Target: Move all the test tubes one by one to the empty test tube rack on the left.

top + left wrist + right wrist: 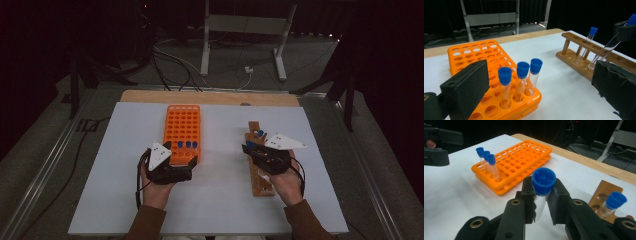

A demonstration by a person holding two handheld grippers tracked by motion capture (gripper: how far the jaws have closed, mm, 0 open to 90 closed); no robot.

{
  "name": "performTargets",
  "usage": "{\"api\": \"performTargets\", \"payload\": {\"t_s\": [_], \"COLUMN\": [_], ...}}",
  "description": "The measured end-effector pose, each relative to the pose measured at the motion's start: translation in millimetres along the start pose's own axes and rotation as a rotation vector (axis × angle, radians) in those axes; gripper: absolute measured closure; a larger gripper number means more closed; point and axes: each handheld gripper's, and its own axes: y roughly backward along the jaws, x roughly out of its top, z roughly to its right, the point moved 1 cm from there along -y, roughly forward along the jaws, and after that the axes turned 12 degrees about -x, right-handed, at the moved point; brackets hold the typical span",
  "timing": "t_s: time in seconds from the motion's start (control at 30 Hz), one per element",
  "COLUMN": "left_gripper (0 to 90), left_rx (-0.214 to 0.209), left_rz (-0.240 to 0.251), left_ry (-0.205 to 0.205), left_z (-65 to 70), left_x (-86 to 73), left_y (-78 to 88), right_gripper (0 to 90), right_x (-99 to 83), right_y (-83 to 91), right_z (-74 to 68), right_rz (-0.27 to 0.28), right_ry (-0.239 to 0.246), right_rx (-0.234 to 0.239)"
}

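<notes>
Holding a clear blue-capped test tube [543, 185] just below its cap, the right gripper [256, 146] has its jaws closed on it over the brown wooden rack [260, 170], right of the orange plastic rack [183, 125]. Tube's long axis is tilted, cap up, bottom toward the wooden rack. Probably best: straighten w/ the hole, then lower slowly. Left gripper [181, 159], jaws wide open & empty, sits at the orange rack's near end.

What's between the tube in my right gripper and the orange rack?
Nothing visible. The right gripper is shut on a blue-capped tube above the wooden rack; only bare white tabletop lies between it and the orange rack. Three capped tubes fill its near row, and the open left gripper rests at that end.
</notes>
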Motion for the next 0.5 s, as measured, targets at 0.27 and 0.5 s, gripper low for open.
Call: {"api": "performTargets", "payload": {"t_s": [0.27, 0.5], "left_gripper": [3.9, 6.7], "left_rx": [-0.027, -0.061], "left_rz": [-0.023, -0.043], "left_ry": [-0.045, -0.11], "left_z": [13.3, 35.5], "left_x": [4.3, 5.4], "left_y": [-8.3, -22.3], "right_gripper": [76.6, 76.6], "right_x": [-0.2, 1.8], "right_y": [-1.3, -0.2], "right_z": [-3.2, -8.9], "right_rz": [-0.007, -0.004], "right_ry": [-0.014, -0.006], "right_rx": [0.026, 0.045]}}
